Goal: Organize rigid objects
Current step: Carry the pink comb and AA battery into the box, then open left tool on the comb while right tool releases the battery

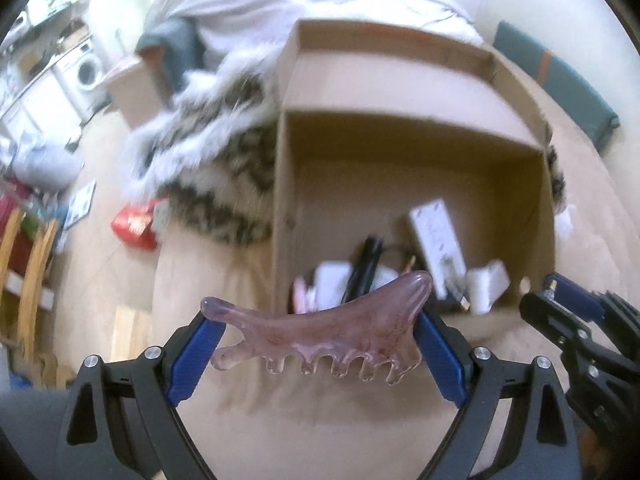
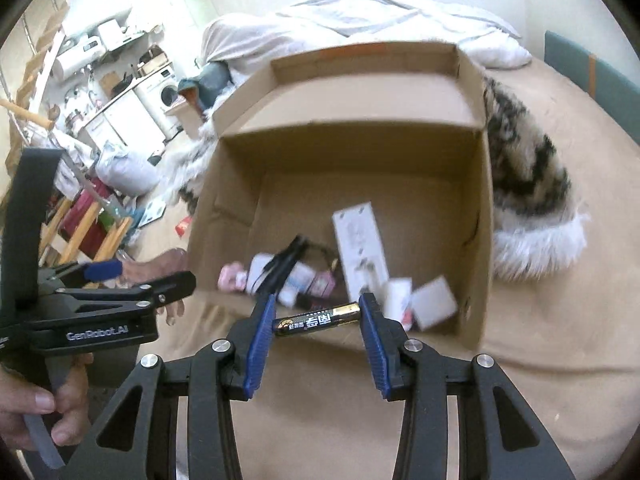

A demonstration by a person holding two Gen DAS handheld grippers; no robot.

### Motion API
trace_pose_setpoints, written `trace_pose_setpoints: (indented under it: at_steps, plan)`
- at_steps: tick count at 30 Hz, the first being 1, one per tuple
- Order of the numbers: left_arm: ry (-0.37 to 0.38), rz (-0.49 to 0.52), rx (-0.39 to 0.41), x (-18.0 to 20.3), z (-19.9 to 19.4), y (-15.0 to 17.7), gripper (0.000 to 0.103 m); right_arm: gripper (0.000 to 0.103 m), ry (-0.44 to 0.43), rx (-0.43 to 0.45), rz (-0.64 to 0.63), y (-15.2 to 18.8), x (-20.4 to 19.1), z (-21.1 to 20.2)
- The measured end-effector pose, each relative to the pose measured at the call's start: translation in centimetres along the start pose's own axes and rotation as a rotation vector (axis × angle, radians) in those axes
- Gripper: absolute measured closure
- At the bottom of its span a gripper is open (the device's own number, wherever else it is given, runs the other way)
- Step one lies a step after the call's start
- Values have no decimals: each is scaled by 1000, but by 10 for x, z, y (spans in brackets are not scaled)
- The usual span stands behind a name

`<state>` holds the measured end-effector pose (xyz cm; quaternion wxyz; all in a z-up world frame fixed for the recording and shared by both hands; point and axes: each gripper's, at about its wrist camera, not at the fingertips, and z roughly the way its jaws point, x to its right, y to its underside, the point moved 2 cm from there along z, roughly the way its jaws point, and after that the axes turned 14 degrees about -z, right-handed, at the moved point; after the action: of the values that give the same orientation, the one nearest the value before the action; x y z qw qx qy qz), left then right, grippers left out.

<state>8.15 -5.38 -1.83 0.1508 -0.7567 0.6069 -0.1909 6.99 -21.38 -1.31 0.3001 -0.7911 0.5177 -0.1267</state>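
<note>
A translucent pink comb-shaped scraper [image 1: 320, 336] hangs crosswise in my left gripper [image 1: 320, 330], whose blue pads press on its two ends. My right gripper [image 2: 318, 318] is shut on a black and gold battery [image 2: 316, 320], held end to end between its blue pads. Both are raised in front of an open cardboard box [image 1: 280, 200] [image 2: 486, 240] on a beige bed. Inside the box lie a white flat device [image 2: 358, 240], a black tool [image 2: 282, 266], white blocks [image 2: 434, 300] and small pink items [image 2: 232, 276]. In the left wrist view the right gripper's side shows at the right edge.
A furry leopard-print blanket [image 2: 524, 184] lies behind and beside the box, with a white duvet [image 2: 360, 16] beyond. A red packet [image 1: 134, 224] lies on the floor at left. Wooden racks [image 2: 88, 236], a washing machine [image 2: 166, 92] and clutter fill the room's left side.
</note>
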Motion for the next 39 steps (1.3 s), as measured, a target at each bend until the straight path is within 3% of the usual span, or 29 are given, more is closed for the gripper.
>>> trace_pose_setpoints:
  at_steps: [8, 15, 20, 31, 39]
  plan:
    - [53, 47, -4, 24, 32, -31, 12, 58, 32, 6, 40, -24, 36, 28]
    - [62, 69, -44, 29, 68, -21, 12, 58, -28, -23, 108, -18, 53, 53]
    - [81, 24, -98, 24, 88, -19, 12, 58, -7, -62, 94, -11, 49, 67]
    - [66, 41, -117, 27, 105, -13, 11, 58, 38, -143, 90, -5, 49, 89]
    - [63, 42, -115, 33, 112, -7, 11, 58, 47, -150, 96, -6, 47, 96]
